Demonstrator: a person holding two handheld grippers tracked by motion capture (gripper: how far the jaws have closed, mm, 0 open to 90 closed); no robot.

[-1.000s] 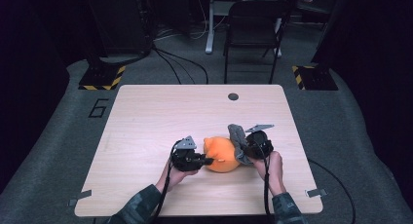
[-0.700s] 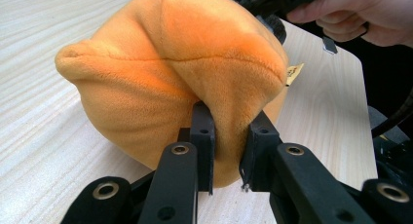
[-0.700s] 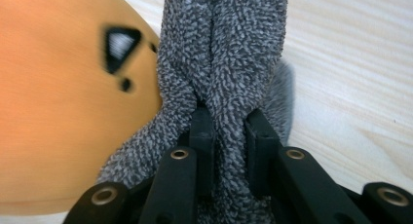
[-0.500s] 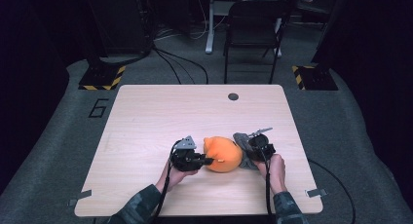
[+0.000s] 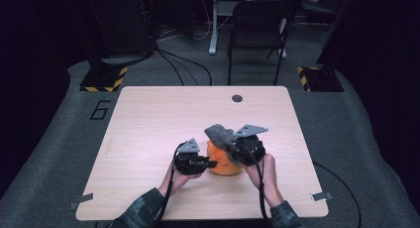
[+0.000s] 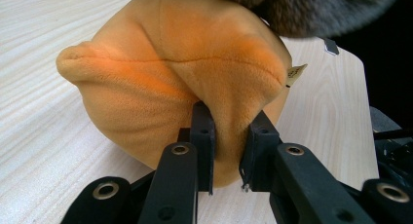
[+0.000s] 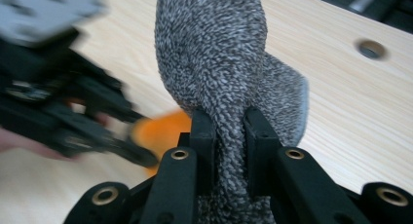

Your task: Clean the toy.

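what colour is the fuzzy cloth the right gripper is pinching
Speckled grey, dark flecked with white. The fuzzy cloth shows best in the right gripper view.

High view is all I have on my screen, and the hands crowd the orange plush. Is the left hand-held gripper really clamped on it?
Observer: Yes. In the left gripper view the left hand-held gripper pinches a fold of the orange plush between its jaws.
Operator: And the grey thing at the right?
Observer: In the right gripper view the right hand-held gripper is shut on a speckled grey fuzzy fabric piece.
Operator: Any label on the plush?
Observer: A small pale tag sticks out at its side.
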